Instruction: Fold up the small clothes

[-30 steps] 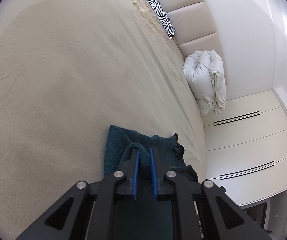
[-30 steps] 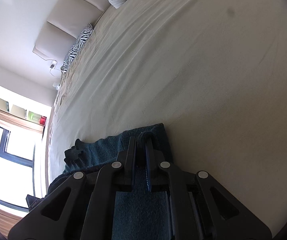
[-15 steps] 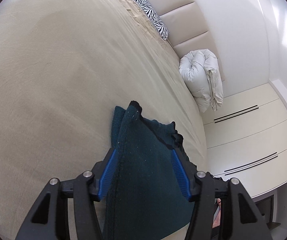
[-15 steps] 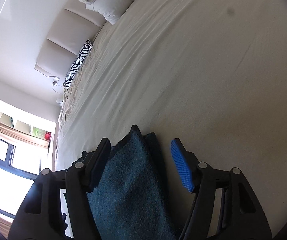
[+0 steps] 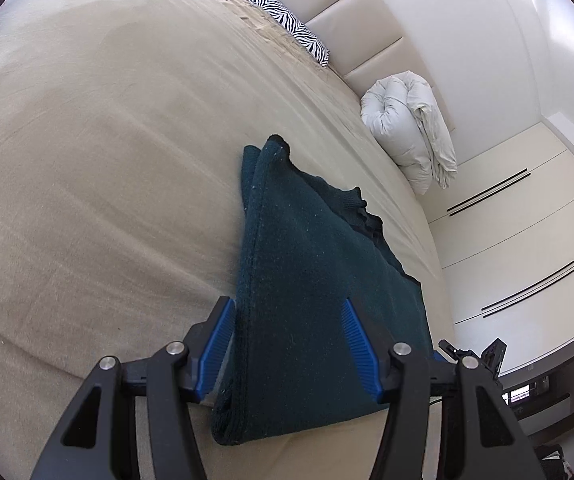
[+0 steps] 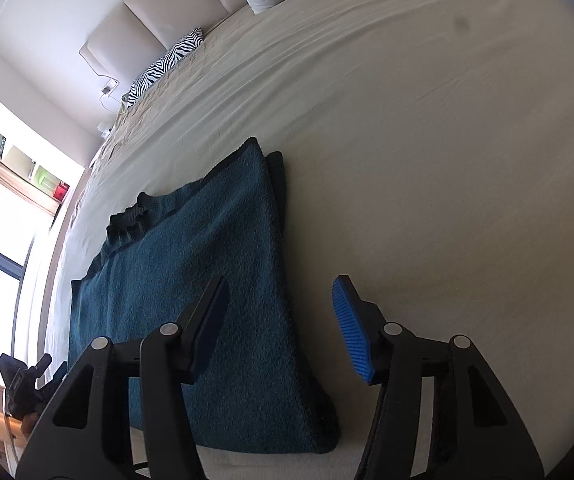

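Grippers [image 5: 287, 344] [image 6: 283, 324] spread wide over folded teal garment [image 5: 307, 280] on bed [image 5: 87, 160]

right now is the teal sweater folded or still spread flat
Folded. The teal sweater lies doubled on the bed sheet, a second layer showing under its edge, the lower end rounded over. Neither gripper holds it.

One second ago both grippers were closed on the near corners of the sweater [image 5: 319, 300]. Now the left gripper [image 5: 287, 344] stands wide open and the right gripper [image 6: 283, 328] too; the cloth is released and lies folded on the bed [image 5: 107, 160]. Both grippers are drawn back toward 6 o'clock, so much more of the sweater shows in each view.
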Motion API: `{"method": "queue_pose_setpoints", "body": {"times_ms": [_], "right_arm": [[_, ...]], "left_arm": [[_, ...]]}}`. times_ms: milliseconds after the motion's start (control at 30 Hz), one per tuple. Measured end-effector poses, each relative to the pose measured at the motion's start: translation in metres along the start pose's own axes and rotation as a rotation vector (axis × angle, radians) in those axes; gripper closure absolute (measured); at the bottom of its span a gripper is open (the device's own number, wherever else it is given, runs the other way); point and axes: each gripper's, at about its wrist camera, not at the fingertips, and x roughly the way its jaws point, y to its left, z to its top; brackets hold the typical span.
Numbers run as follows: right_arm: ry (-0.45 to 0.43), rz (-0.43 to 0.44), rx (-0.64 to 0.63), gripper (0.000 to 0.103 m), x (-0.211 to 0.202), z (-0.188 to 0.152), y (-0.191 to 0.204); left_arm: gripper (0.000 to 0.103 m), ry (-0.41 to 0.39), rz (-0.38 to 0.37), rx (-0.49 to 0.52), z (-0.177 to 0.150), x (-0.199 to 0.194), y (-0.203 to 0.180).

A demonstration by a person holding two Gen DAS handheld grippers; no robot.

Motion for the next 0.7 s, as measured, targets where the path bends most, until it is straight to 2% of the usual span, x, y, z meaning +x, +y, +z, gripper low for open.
{"method": "queue_pose_setpoints", "body": {"times_ms": [167,233,367,533,600,633,700], "right_arm": [[0.02,-0.008,-0.025,0.054,-0.013,-0.029,-0.004],[0.029,-0.017,-0.022,0.054,-0.015,-0.036,-0.007],[0.04,-0.017,-0.038,0.068,-0.018,-0.046,-0.008],[0.047,-0.032,-0.063,0.069,-0.018,-0.052,-0.005],[0.041,-0.038,-0.071,0.074,-0.019,-0.051,-0.003],[0.038,-0.044,-0.08,0.081,-0.02,-0.051,-0.002],[0.032,-0.065,-0.107,0.085,-0.021,-0.051,0.002]], "left_arm": [[0.045,0.018,0.05,0.05,-0.015,0.003,-0.004],[0.054,0.022,0.07,0.06,-0.019,0.005,-0.004],[0.063,0.008,0.097,0.083,-0.026,0.002,-0.005],[0.071,0.004,0.11,0.083,-0.029,-0.001,-0.003],[0.077,0.004,0.125,0.099,-0.03,-0.002,-0.005],[0.078,0.004,0.131,0.106,-0.031,-0.002,-0.005],[0.082,0.007,0.142,0.116,-0.031,-0.002,-0.006]]}}
